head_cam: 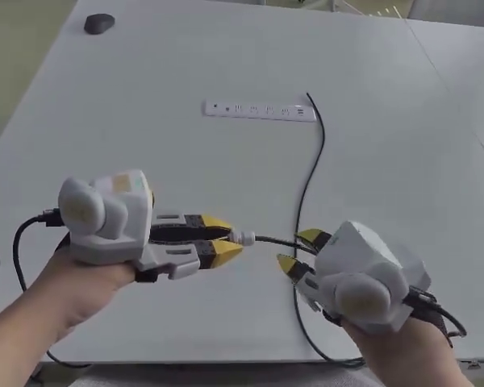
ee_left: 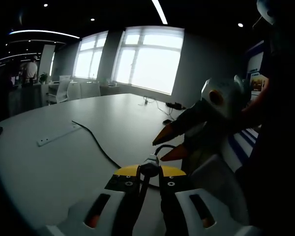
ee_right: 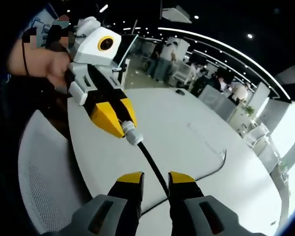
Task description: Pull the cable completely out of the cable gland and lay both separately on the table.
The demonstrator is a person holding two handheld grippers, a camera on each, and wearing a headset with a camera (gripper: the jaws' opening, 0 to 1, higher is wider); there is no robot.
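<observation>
A white table (head_cam: 161,153) is seen from above, with two hand-held grippers raised over its near edge. The left gripper (head_cam: 226,240) is held level and pointed to the right. Its yellow-tipped jaws are closed on a small white cable gland (head_cam: 242,238), which sticks out beyond the tips. A thin black cable (head_cam: 274,241) is led out of the gland and across to the right gripper (head_cam: 300,251), where it is passed between the two jaws. Those jaws are held apart, wider than the cable. The cable is seated in the gland, and both are held above the table. Farther back, a white power strip (head_cam: 260,110) is laid flat. A long black cord (head_cam: 320,153) is trailed from beside it toward the near edge. A dark mouse (head_cam: 99,23) is set near the far left corner.
</observation>
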